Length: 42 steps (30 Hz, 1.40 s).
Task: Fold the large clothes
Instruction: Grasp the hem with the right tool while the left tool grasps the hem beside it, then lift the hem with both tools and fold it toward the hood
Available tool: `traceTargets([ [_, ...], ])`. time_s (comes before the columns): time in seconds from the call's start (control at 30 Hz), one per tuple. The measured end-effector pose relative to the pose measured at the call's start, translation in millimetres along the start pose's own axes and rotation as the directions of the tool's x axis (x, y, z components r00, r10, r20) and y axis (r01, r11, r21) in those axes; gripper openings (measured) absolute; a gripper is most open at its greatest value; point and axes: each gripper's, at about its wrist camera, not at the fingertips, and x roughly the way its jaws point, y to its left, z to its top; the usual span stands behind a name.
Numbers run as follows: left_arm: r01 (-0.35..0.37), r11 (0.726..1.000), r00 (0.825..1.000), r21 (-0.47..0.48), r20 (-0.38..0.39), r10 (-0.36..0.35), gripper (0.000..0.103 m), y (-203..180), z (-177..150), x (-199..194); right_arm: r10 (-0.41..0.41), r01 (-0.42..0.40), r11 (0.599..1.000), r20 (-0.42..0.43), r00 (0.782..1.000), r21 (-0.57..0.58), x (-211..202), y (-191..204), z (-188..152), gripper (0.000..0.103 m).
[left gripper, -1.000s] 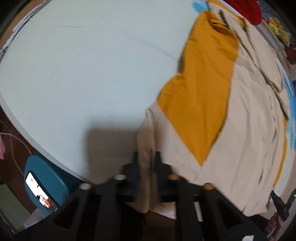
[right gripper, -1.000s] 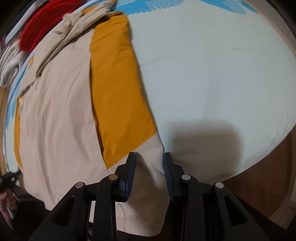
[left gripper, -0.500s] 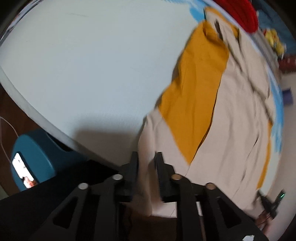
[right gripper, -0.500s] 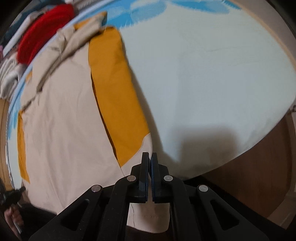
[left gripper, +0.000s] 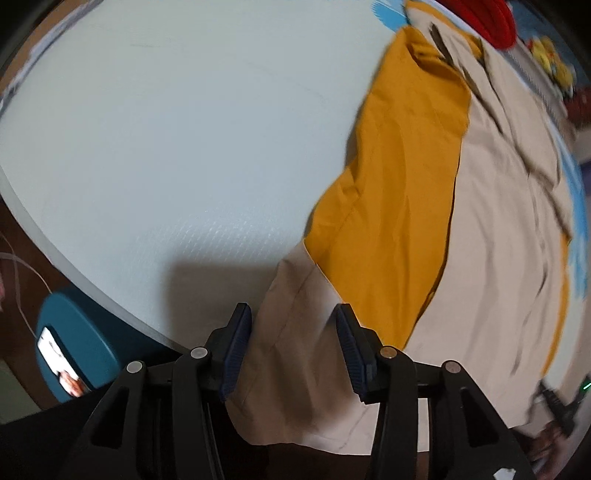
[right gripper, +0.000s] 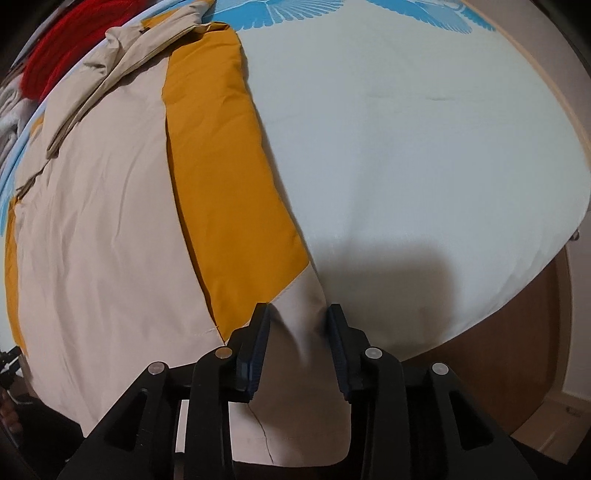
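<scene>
A large beige and mustard garment (left gripper: 480, 229) lies spread on a pale sheet-covered bed (left gripper: 184, 147), its beige hem hanging over the near edge. My left gripper (left gripper: 293, 345) is open, its jaws apart on either side of one beige hem corner. In the right wrist view the same garment (right gripper: 103, 206) fills the left half. My right gripper (right gripper: 297, 343) is open too, its jaws straddling the other beige hem corner next to the mustard panel (right gripper: 229, 206).
A red item (right gripper: 48, 62) lies beyond the garment's collar. A teal stool with a phone (left gripper: 59, 347) stands below the bed edge on the left. The bed's edge (right gripper: 517, 295) drops to a wooden floor. Blue print (right gripper: 280, 11) marks the far sheet.
Both grippers have opened: the left was shut on the hem in both earlier frames, the right closed half a second ago and is now open again. The hem corners lie between the jaws.
</scene>
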Motion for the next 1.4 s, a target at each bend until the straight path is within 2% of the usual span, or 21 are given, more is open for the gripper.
traceTargets([
  [0.03,-0.038,0.999,0.999,0.036,0.008,0.037,0.035,-6,-3,1,-0.001,0.001,1.000,0.002,1.000,-0.010,0,2,0,0.028],
  [0.07,-0.071,0.995,0.997,0.067,0.017,0.070,0.028,-11,-5,1,-0.002,0.002,1.000,0.007,1.000,-0.031,-1,6,-1,0.016],
  [0.1,-0.110,0.988,0.994,0.108,0.037,0.107,0.014,-18,-7,1,-0.002,0.002,0.999,0.010,1.000,-0.044,4,19,7,0.008],
  [0.13,-0.119,0.985,0.992,0.124,0.044,0.114,0.006,-21,-9,0,0.001,0.000,0.998,0.020,1.000,-0.059,2,24,7,0.006],
  [0.27,-0.122,0.981,0.991,0.151,0.069,0.113,0.006,-27,-13,-7,0.013,-0.011,0.999,0.046,0.999,-0.043,-7,25,7,0.004],
  [0.33,-0.116,0.984,0.993,0.136,0.052,0.110,0.010,-23,-13,-5,0.011,-0.010,0.999,0.044,0.999,-0.031,-6,24,6,0.005],
  [0.4,-0.114,0.985,0.993,0.127,0.019,0.112,0.015,-21,-13,2,0.003,-0.002,1.000,0.031,1.000,-0.022,-2,21,5,0.012],
  [0.47,-0.123,0.983,0.992,0.140,0.022,0.121,0.016,-22,-14,2,-0.008,0.008,0.999,0.010,1.000,-0.037,0,13,-2,0.017],
  [0.57,-0.130,0.979,0.991,0.157,0.025,0.128,0.015,-21,-16,-1,-0.037,0.038,0.996,0.016,0.999,-0.077,1,25,-3,0.017],
  [0.63,-0.121,0.978,0.993,0.167,0.030,0.118,0.005,-25,-16,-3,-0.040,0.042,0.995,0.020,0.999,-0.086,0,28,-3,0.015],
  [0.67,-0.121,0.977,0.993,0.174,0.038,0.116,0.005,-27,-18,-4,-0.025,0.028,0.996,0.026,0.999,-0.086,-2,29,-3,0.007],
  [0.7,-0.121,0.976,0.992,0.182,0.047,0.114,0.004,-29,-19,-7,-0.017,0.020,0.996,0.032,0.999,-0.087,-4,29,-3,0.004],
  [0.8,-0.122,0.975,0.992,0.184,0.046,0.115,0.005,-29,-19,-7,-0.006,0.011,0.996,0.062,0.998,-0.090,-13,31,-3,0.004],
  [0.87,-0.128,0.977,0.992,0.171,0.024,0.126,0.010,-29,-18,-3,-0.017,0.021,0.997,0.047,0.999,-0.080,-10,29,-2,0.004],
  [1.0,-0.145,0.969,0.989,0.199,0.029,0.142,0.012,-32,-22,-1,-0.037,0.038,0.996,0.011,0.999,-0.086,-1,27,-5,0.014],
  [1.07,-0.149,0.966,0.989,0.210,0.033,0.146,0.012,-33,-23,0,-0.066,0.068,0.990,0.018,0.998,-0.124,-2,35,-7,0.015],
  [1.17,-0.145,0.968,0.989,0.205,0.030,0.141,0.011,-37,-22,-2,-0.069,0.071,0.990,0.018,0.997,-0.122,-3,36,-6,0.015],
  [1.23,-0.139,0.968,0.990,0.210,0.033,0.135,0.004,-40,-22,-2,-0.060,0.062,0.991,0.021,0.998,-0.118,-4,43,-7,0.013],
  [1.3,-0.140,0.965,0.990,0.220,0.045,0.133,0.004,-43,-24,-3,-0.041,0.045,0.991,0.034,0.999,-0.124,-9,46,-8,0.004],
  [1.4,-0.118,0.968,0.992,0.223,0.067,0.106,0.003,-52,-25,-12,-0.014,0.021,0.993,0.059,0.998,-0.116,-19,48,-7,0.003],
])
